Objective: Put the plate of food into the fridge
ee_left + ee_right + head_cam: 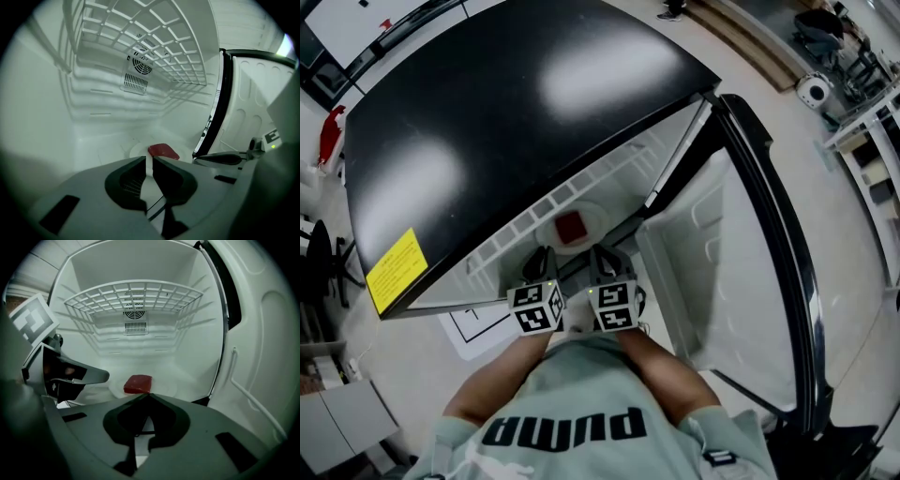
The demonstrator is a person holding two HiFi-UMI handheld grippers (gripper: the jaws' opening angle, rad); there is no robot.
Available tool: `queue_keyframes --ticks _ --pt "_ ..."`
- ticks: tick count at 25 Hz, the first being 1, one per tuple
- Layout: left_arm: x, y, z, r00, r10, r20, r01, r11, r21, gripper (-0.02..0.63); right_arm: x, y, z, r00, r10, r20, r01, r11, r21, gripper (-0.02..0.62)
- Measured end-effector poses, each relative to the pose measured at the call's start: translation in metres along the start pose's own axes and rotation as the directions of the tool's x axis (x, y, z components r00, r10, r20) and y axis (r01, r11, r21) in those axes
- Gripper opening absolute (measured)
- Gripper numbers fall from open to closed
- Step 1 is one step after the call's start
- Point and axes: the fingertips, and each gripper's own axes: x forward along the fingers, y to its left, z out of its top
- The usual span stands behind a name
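Note:
A white plate (161, 386) with a red block of food (138, 383) lies on the floor of the open fridge, also seen as plate (137, 149) and food (163, 151). From the head view the food (572, 227) shows just inside the opening. My left gripper (149, 158) hangs in front of the plate, apart from it, its jaws parted by a narrow slit with nothing between them. My right gripper (149, 394) is beside it, shut on nothing, tips touching. Both grippers, left (542, 255) and right (602, 255), sit side by side at the fridge mouth.
A white wire shelf (133, 298) spans the fridge above the plate, with a fan vent (136, 320) on the back wall. The fridge door (750, 281) stands open at the right. The black fridge top (506, 122) carries a yellow label (396, 267).

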Motion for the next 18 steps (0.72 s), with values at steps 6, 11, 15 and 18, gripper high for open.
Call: queue_keyframes --ticks 6,11,15,18 --pt "-0.001 -0.001 -0.01 1.0 -0.009 -0.01 0.01 0.998 0.064 0.005 0.002 0.009 -0.009 1.0 0.012 -0.023 -0.013 1.0 -0.019 0.006" --pt "0.002 0.0 -0.012 1.0 -0.01 -0.018 0.011 0.997 0.071 0.005 0.01 0.014 -0.008 1.0 0.02 -0.024 -0.021 0.999 -0.04 0.006" --pt "0.003 0.001 -0.012 1.0 -0.01 -0.02 0.011 0.997 0.078 0.005 0.016 0.011 -0.005 1.0 0.007 -0.016 -0.008 0.999 -0.043 0.006" --pt "0.002 -0.002 -0.007 1.0 -0.019 -0.011 0.02 0.996 0.084 0.005 0.023 0.009 -0.001 1.0 -0.001 -0.012 0.001 0.999 -0.048 0.006"
